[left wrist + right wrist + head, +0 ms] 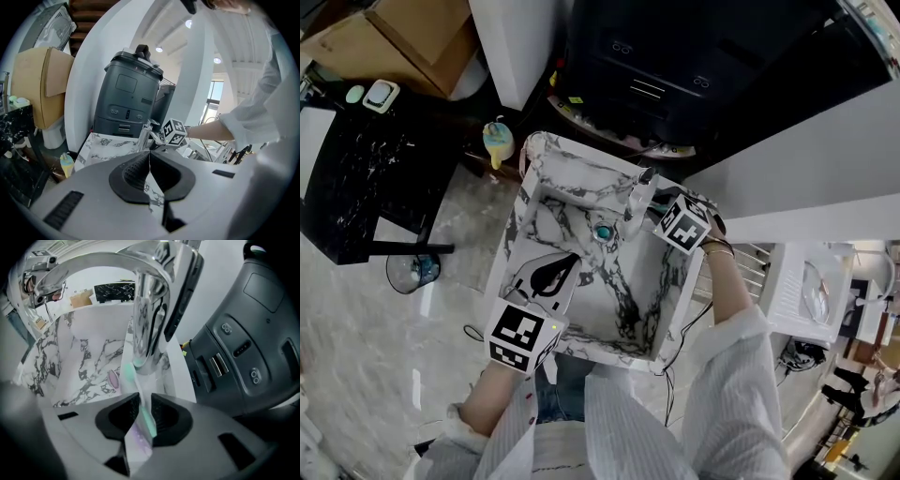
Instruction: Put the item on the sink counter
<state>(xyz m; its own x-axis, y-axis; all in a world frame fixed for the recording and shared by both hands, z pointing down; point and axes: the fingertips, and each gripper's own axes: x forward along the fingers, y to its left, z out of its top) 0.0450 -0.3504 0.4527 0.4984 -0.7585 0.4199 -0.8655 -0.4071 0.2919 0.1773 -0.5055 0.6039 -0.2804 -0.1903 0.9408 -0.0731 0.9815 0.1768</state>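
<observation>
One slim mint-and-lilac item (147,422), perhaps a toothbrush, is pinched in the right tongs (142,404). Its far end lies just beside the base of the tap (147,324), over the desk (177,376) strip along the back edge of the sink (511,234). It looks light, stiff and smooth, so it is likely to swivel or slip. A hold near mid-length, as here, seems sound, and it should lie flat once lowered. Meanwhile the left tongs (149,161) are closed on nothing, over the sink's front-left corner.
</observation>
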